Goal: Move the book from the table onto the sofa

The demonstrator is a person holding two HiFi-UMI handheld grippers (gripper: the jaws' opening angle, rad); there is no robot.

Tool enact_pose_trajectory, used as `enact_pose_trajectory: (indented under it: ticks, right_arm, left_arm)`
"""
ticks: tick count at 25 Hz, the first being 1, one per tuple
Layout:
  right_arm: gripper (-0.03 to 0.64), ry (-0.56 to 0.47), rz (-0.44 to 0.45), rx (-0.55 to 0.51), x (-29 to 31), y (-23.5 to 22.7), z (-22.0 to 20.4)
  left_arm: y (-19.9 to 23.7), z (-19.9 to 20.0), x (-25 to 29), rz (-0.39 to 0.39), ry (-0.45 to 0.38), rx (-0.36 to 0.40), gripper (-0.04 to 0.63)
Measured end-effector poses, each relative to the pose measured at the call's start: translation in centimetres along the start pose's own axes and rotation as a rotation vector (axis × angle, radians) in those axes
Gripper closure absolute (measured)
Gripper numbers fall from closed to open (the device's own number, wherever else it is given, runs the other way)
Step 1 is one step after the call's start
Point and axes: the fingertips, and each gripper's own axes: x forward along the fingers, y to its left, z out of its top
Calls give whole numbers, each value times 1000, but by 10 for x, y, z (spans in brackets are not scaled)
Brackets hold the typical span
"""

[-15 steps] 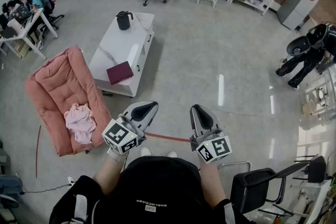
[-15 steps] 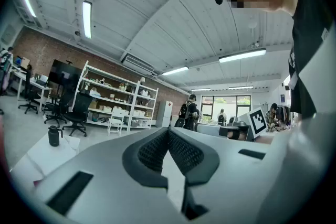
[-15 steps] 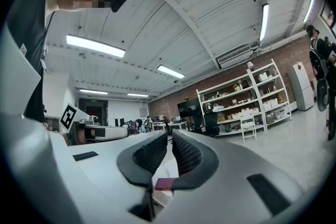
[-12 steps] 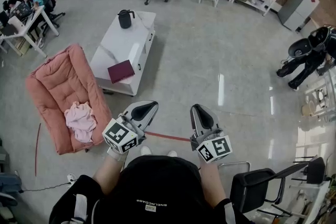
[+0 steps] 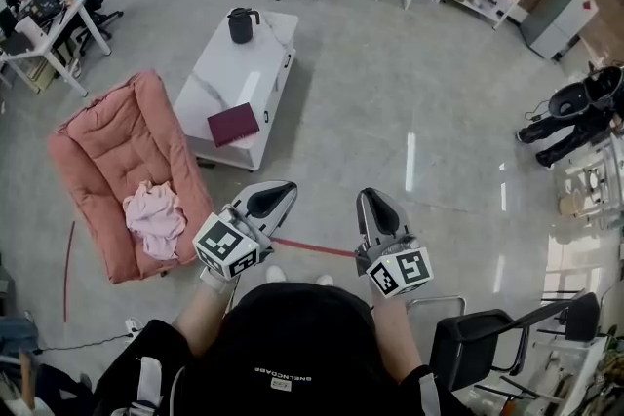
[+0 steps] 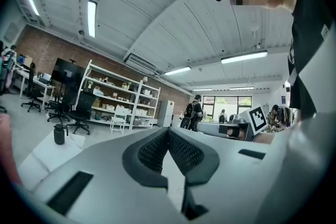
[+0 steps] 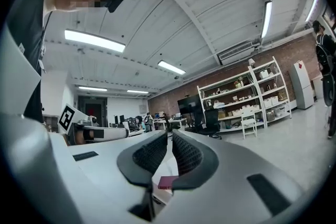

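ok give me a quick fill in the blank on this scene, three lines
1. On the white table, at the opposite end from the black jug, lies a dark red ____.
2. The pink cloth lies on the ____.
3. The left gripper and the right gripper both have their fingers ____, with nothing held.

Missing words: book; sofa; shut

Bare floor [image 5: 390, 112] btwn the person & the table [image 5: 219, 73] is open, the book [image 5: 234, 124] at the table's near end lies well apart from the black jug [image 5: 240, 24] at the far end, & the sofa [image 5: 102, 136] just left has a pink cloth [image 5: 154, 214] on its near part.
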Motion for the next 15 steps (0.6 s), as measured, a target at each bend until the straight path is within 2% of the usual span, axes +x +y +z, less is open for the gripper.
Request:
enact_pose_trajectory:
  ticks: [4, 9, 15]
  right_arm:
    - [568, -7, -26, 27, 14, 12, -4]
    - [567, -12, -38, 18, 30, 31, -17]
    - [566, 18, -37, 22, 42, 36, -23]
  left_arm:
    - [19, -3, -20, 4, 11, 13, 580]
    - [47, -14, -46, 10, 16, -9, 580]
    - [63, -13, -53, 30, 18, -27, 580]
